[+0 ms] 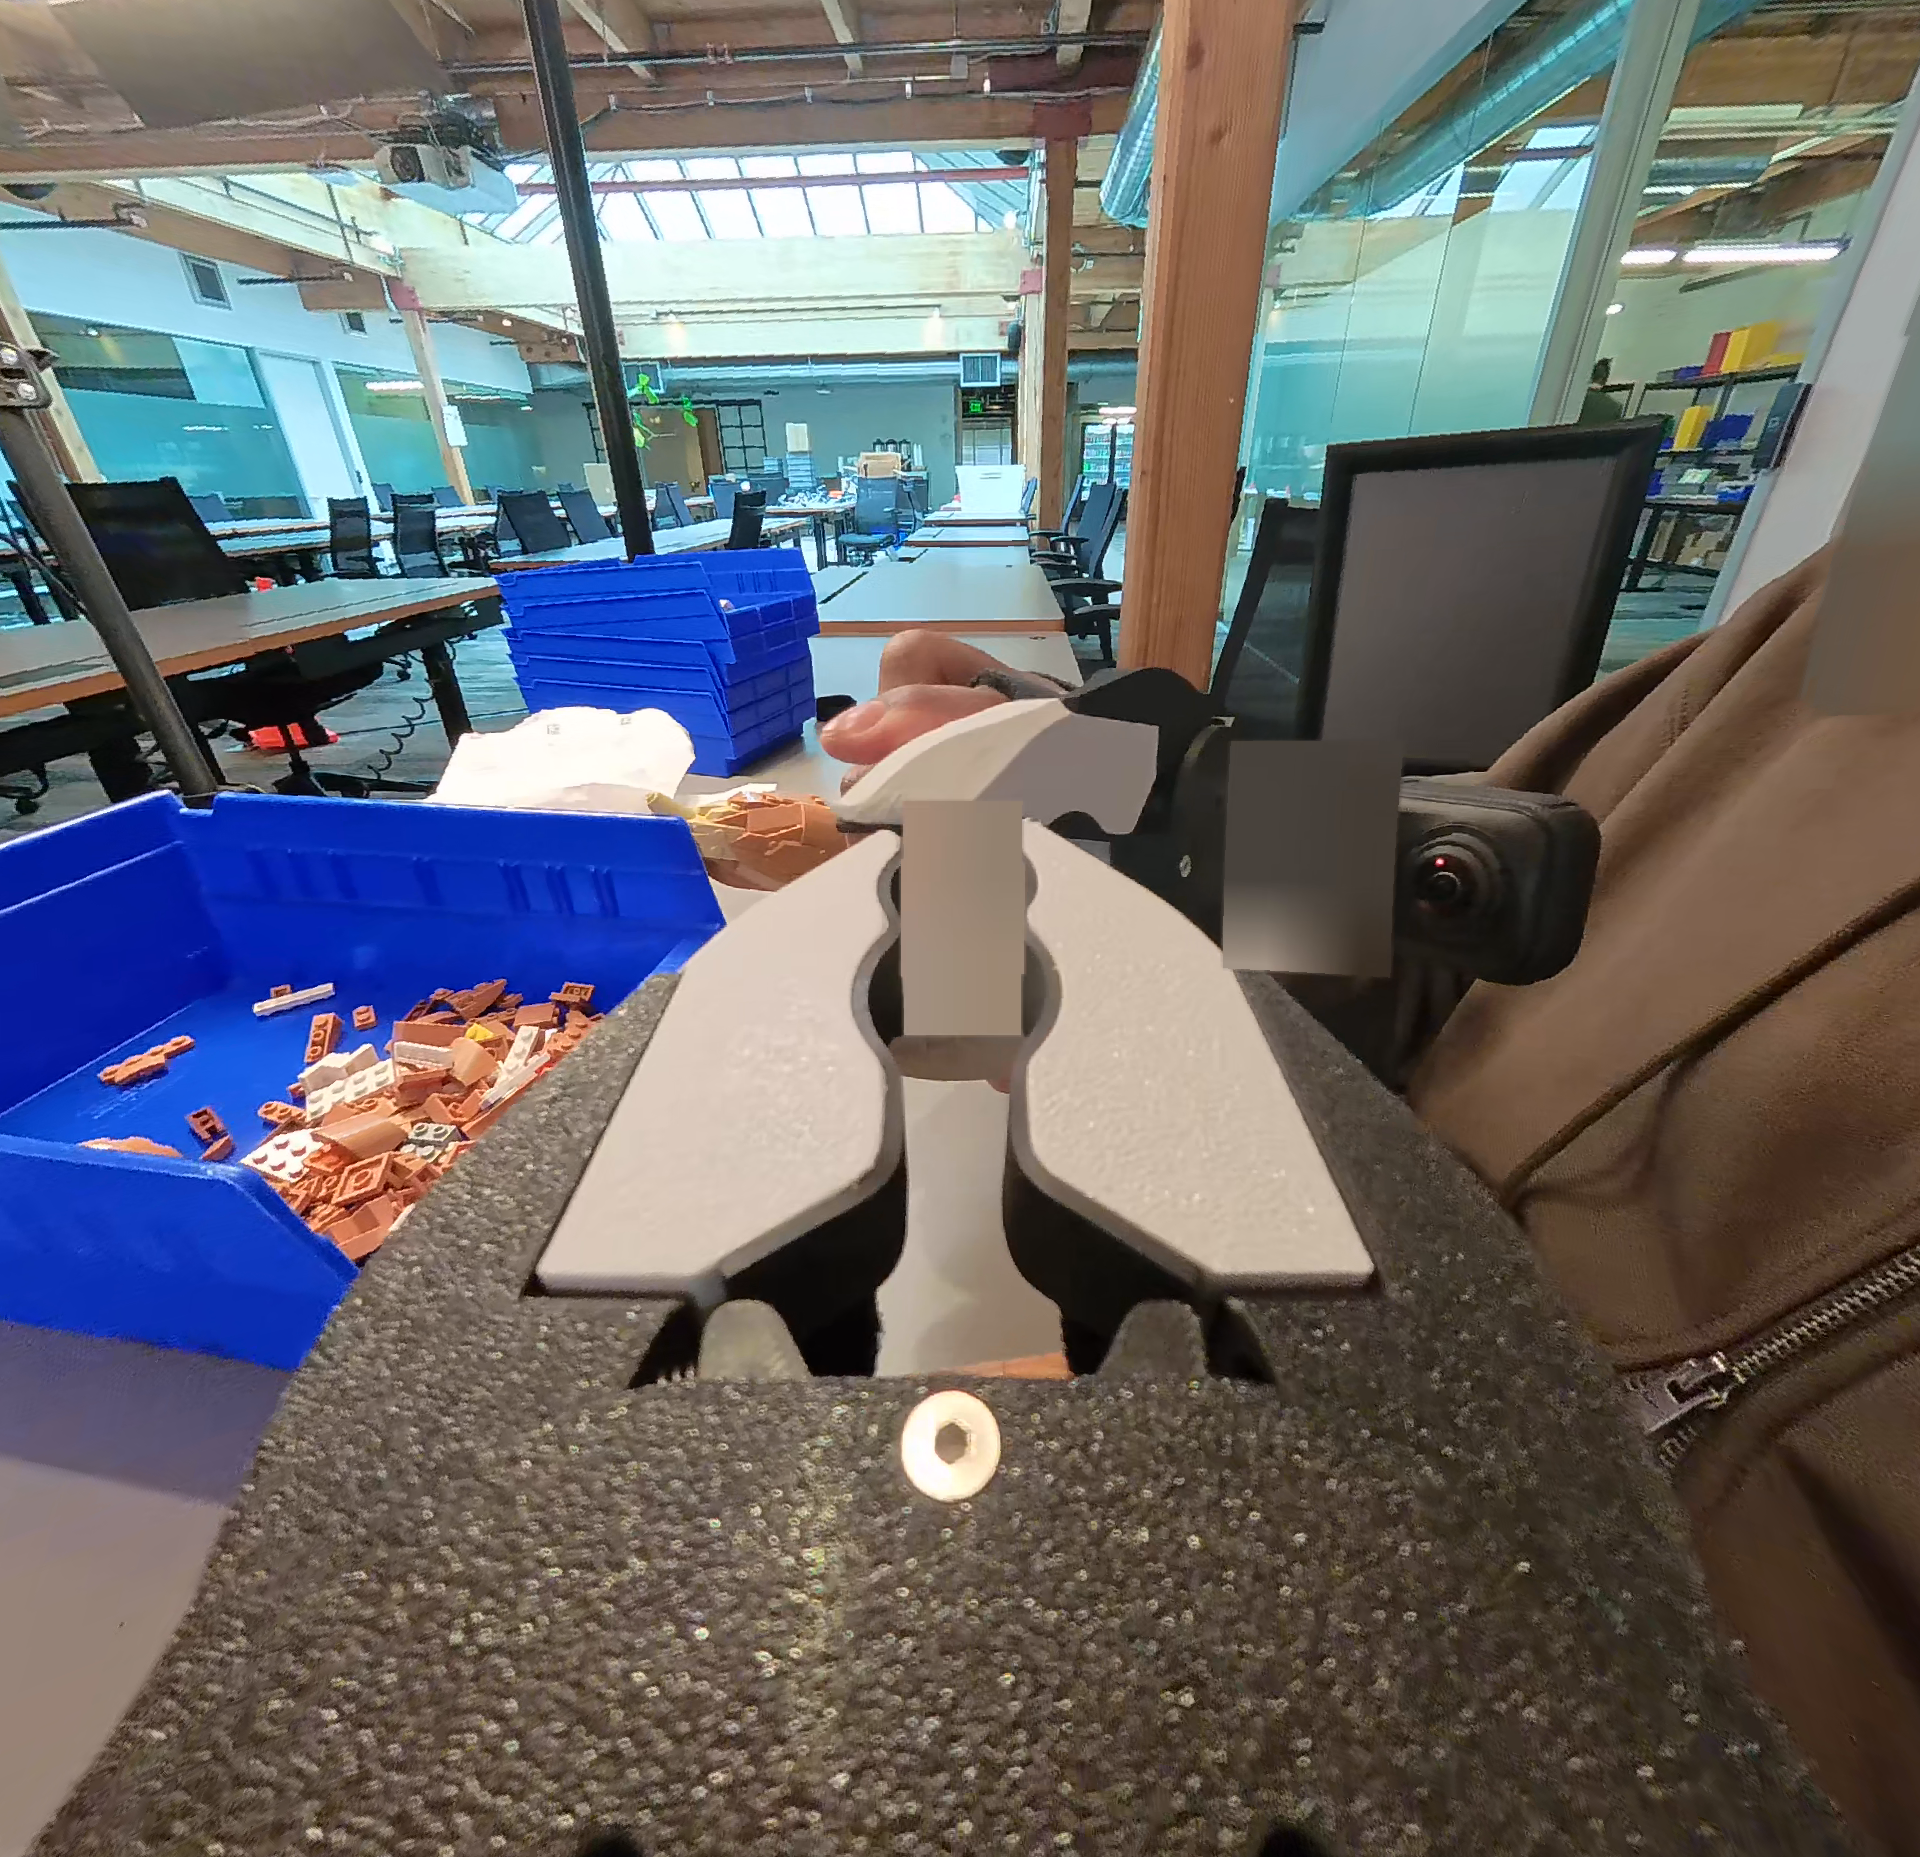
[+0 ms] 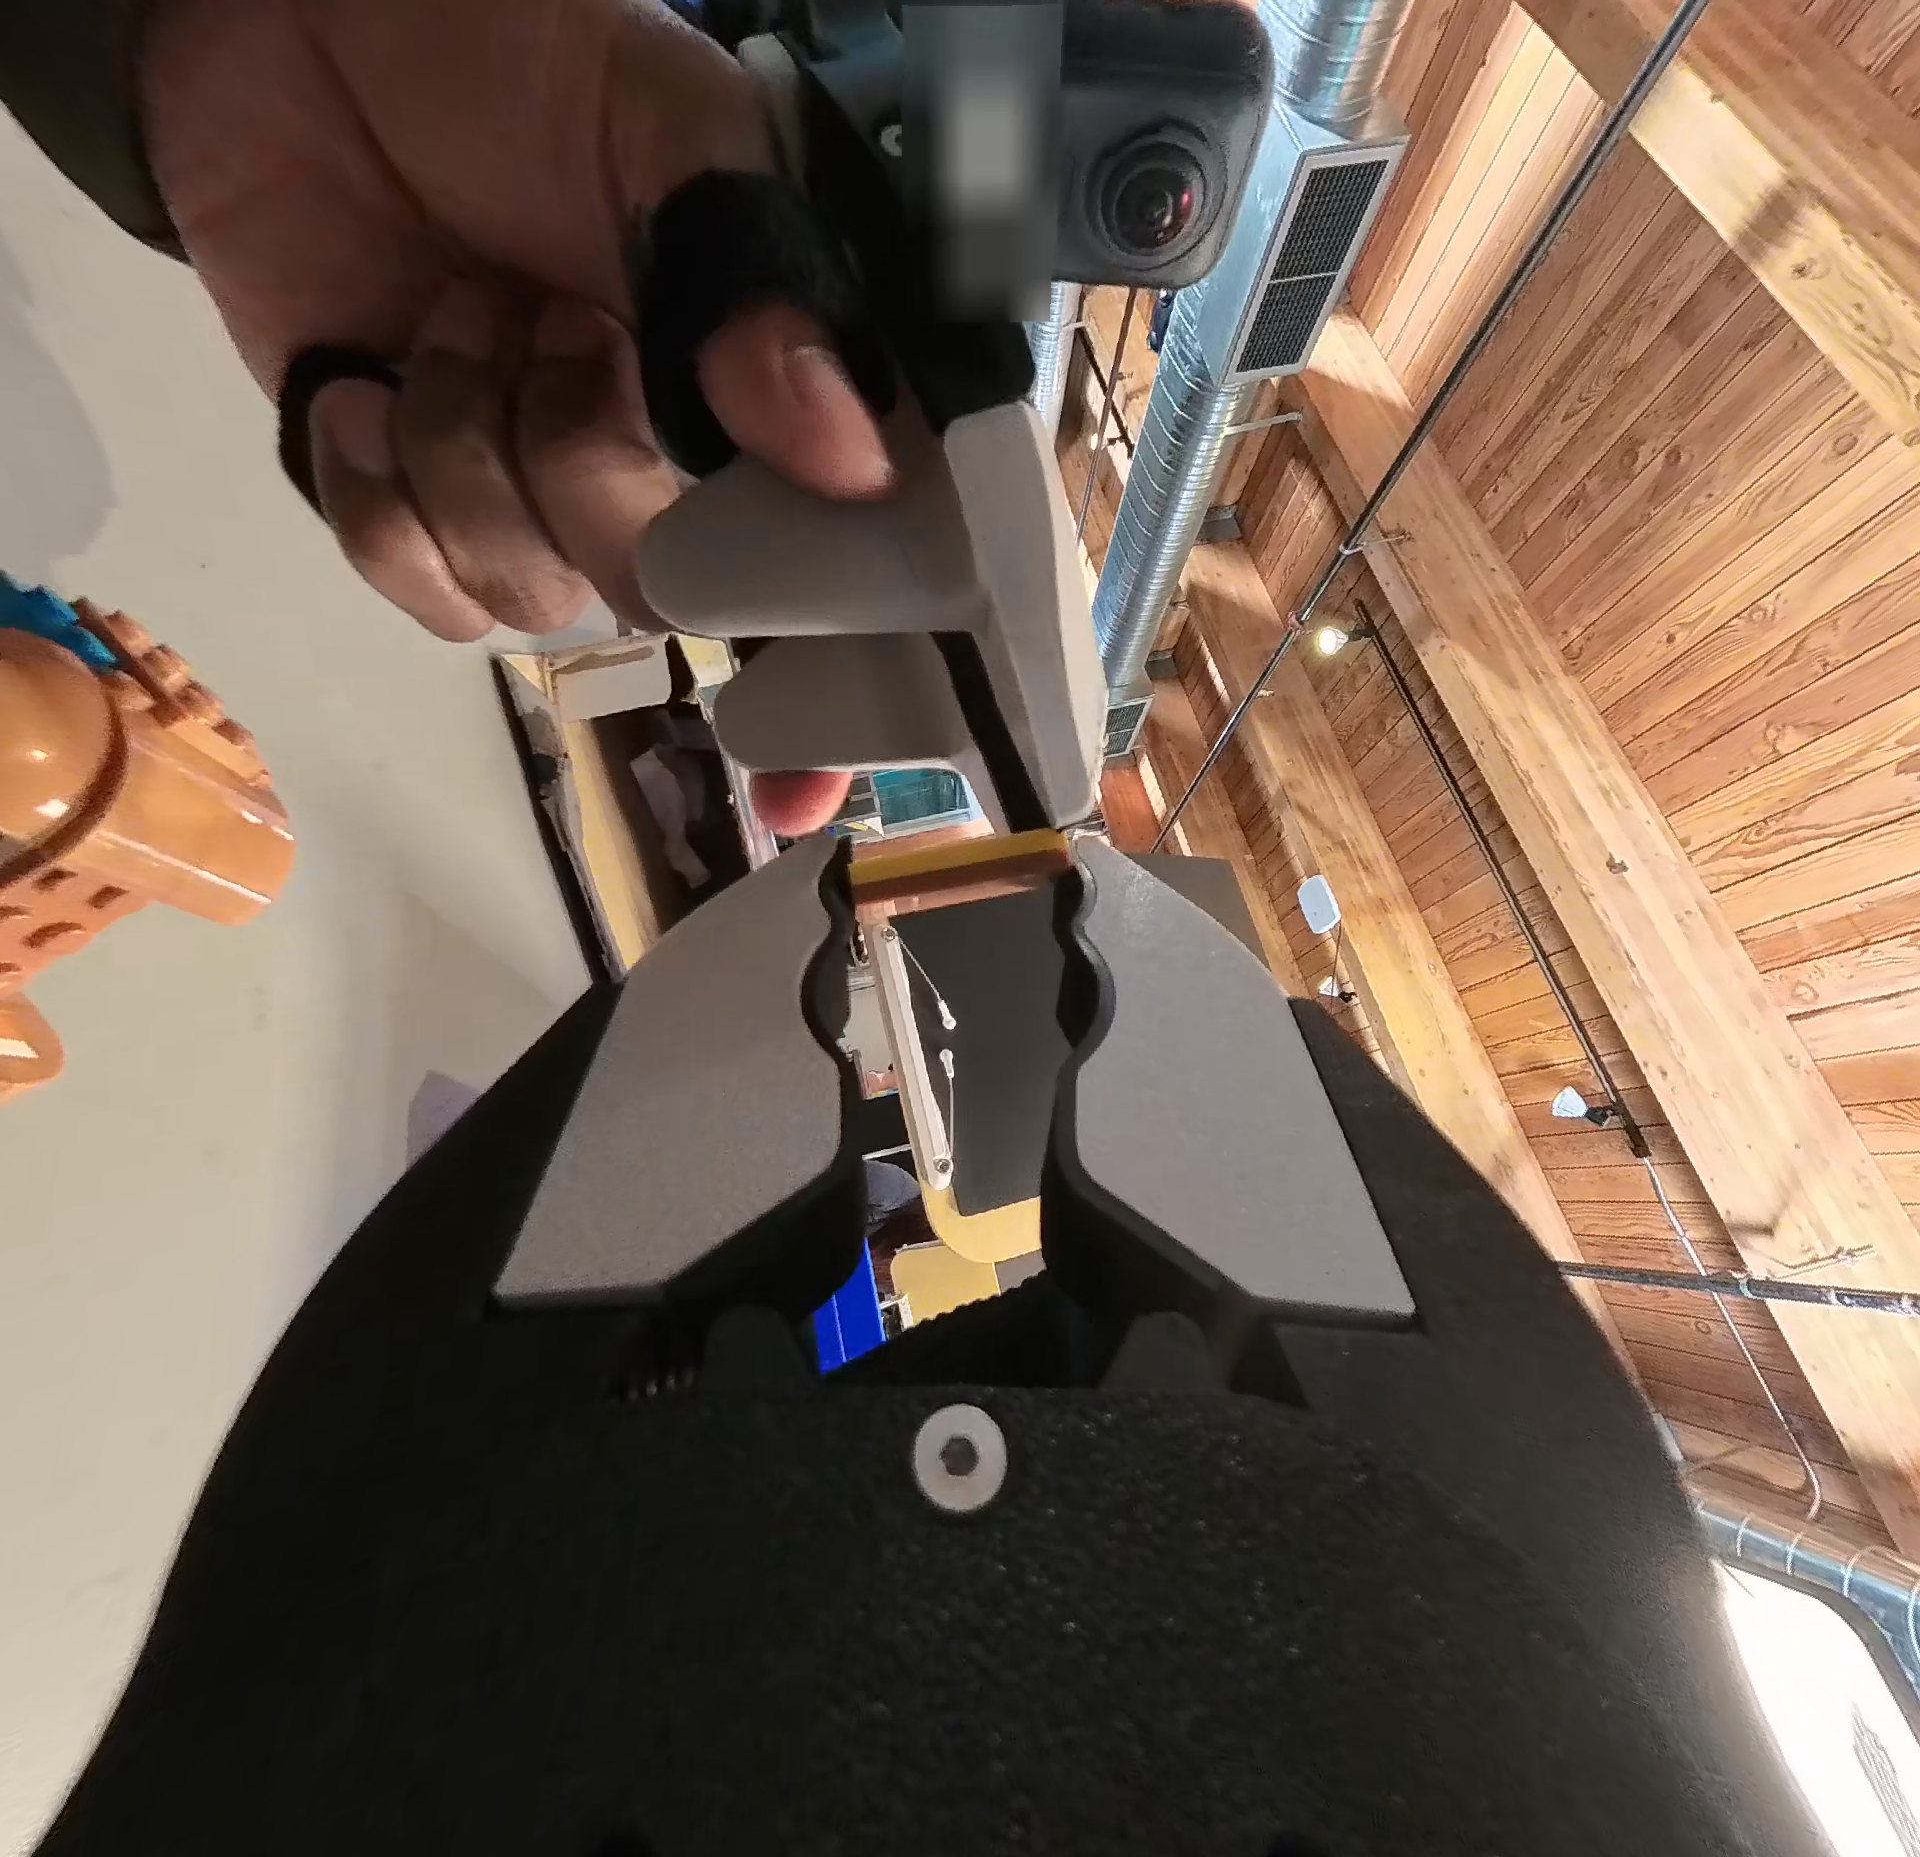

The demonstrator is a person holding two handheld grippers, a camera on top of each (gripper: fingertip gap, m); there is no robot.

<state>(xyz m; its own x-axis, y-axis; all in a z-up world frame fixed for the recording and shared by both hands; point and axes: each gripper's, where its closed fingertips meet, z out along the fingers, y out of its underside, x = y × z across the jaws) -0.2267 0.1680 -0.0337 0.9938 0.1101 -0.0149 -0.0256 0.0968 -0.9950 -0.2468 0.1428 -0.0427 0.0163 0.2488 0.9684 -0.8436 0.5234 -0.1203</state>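
Observation:
In the right wrist view my right gripper [image 2: 961, 862] is shut on a thin yellow-and-brown flat piece [image 2: 956, 865] held across its fingertips. My left gripper, held by a hand [image 2: 436, 280], comes in from above, and one of its grey fingers [image 2: 1039, 644] touches the piece's right end. In the left wrist view my left gripper [image 1: 961, 851] has its jaws close together around a mosaic patch. A brown edge of the piece [image 1: 951, 1064] shows just below the patch. The right gripper's white finger [image 1: 977, 758] crosses right above the left gripper's tips.
A blue bin [image 1: 135, 1225] with several brown and white bricks [image 1: 405, 1090] stands at my left. Behind it lie a white bag [image 1: 571, 758], loose bricks [image 1: 769, 831] and stacked blue bins [image 1: 665, 644]. A monitor [image 1: 1475, 581] and a brown sleeve [image 1: 1714, 1028] are on the right. An orange brick build [image 2: 135, 799] shows at left. Left and right tips are no more than a few centimetres apart.

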